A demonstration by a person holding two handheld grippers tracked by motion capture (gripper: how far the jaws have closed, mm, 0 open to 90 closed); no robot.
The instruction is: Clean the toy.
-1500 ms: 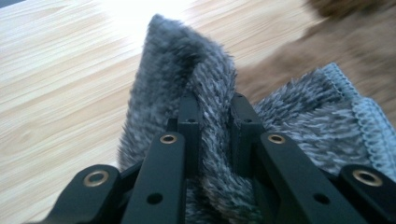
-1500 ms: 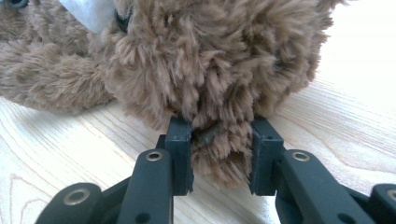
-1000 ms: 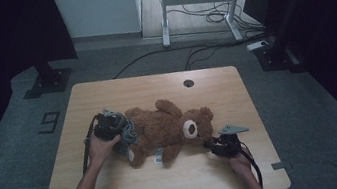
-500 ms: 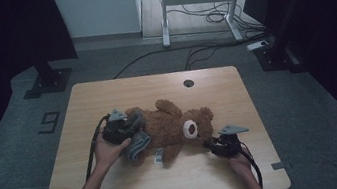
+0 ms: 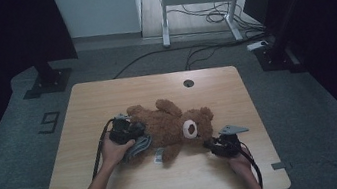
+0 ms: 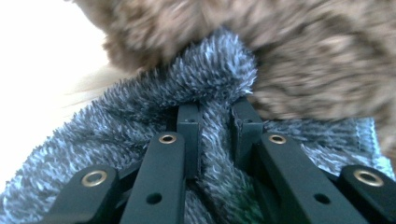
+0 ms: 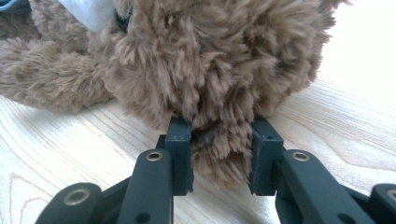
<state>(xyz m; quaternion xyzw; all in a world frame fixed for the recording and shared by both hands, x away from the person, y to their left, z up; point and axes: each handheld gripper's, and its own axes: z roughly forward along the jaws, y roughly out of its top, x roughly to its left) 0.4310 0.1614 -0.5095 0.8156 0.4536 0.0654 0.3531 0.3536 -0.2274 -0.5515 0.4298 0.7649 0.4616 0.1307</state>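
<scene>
A brown teddy bear lies on its back across the wooden table, head toward the right. My left gripper is at the bear's lower body, shut on a fuzzy grey-blue cloth. In the left gripper view the jaws pinch a fold of that cloth, with brown fur just beyond. My right gripper is at the bear's head. In the right gripper view its jaws are closed on a tuft of the bear's fur at the head's edge.
A white tag sticks out under the bear. A cable hole sits near the table's far edge. Beyond the table stand a desk frame with floor cables and a black stand base.
My left gripper has moved to the right with the grey cloth, up against the bear's lower body. The right gripper and the bear's head have stayed put.
</scene>
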